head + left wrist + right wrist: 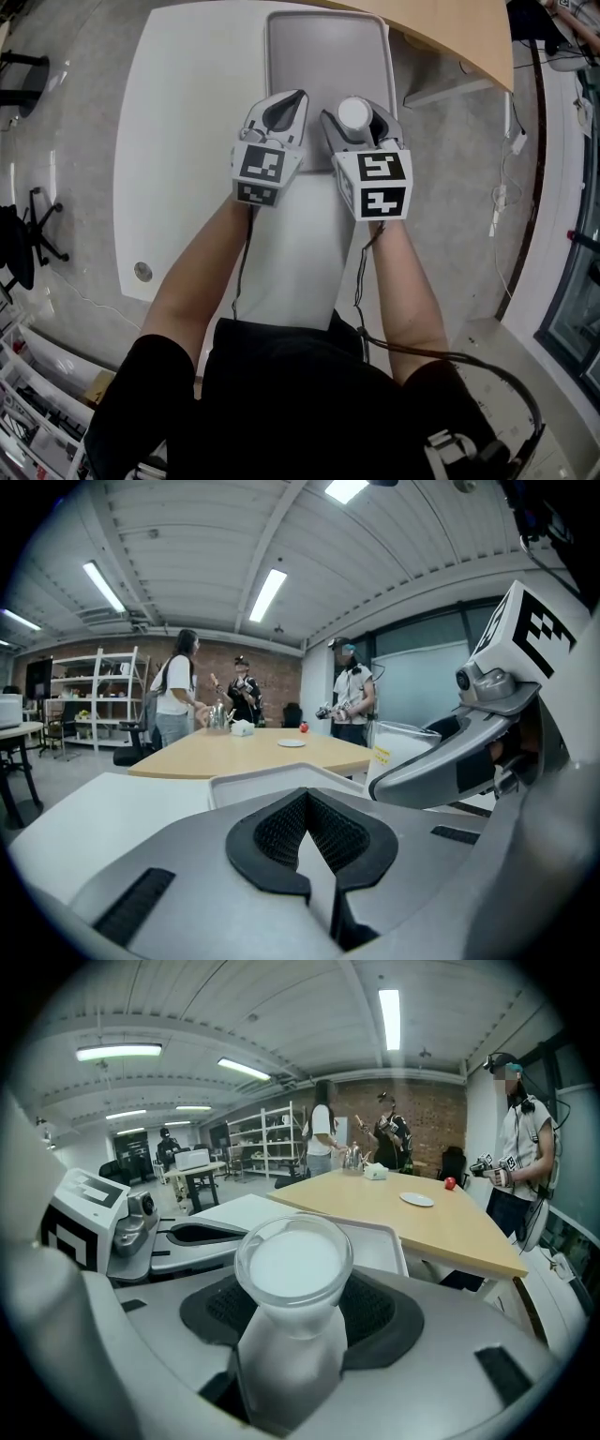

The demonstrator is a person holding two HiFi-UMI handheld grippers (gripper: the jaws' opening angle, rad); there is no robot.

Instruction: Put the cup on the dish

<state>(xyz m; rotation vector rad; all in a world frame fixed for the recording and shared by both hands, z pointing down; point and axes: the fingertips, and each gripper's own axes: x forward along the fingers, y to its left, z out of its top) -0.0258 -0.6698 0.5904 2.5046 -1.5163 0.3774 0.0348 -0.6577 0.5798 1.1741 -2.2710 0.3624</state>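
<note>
The right gripper's fingers are clamped on the cup, a white one whose round end faces up and back toward the camera. Whether that end is the mouth or the base cannot be told. The left gripper's fingers are drawn together with nothing between them.

The cup is in the air over the near edge of the dish, a grey tray-like piece with a raised rim, and is not yet set down. The pads appear to hold it low on its body, so it could pivot or slip if the squeeze eases early. If it comes down tilted, it could land on an edge and topple. If it is let go too near the rim, it could end half on the lip. The left gripper is just beside the right one, so a sideways move could knock the two together.

The dish lies on a white table with rounded corners. Beyond it stands a wooden table carrying a small white plate and a red object. Several people stand around it. Shelves, a brick wall and strip lights fill the rest of the room, and the floor is grey and glossy.
</note>
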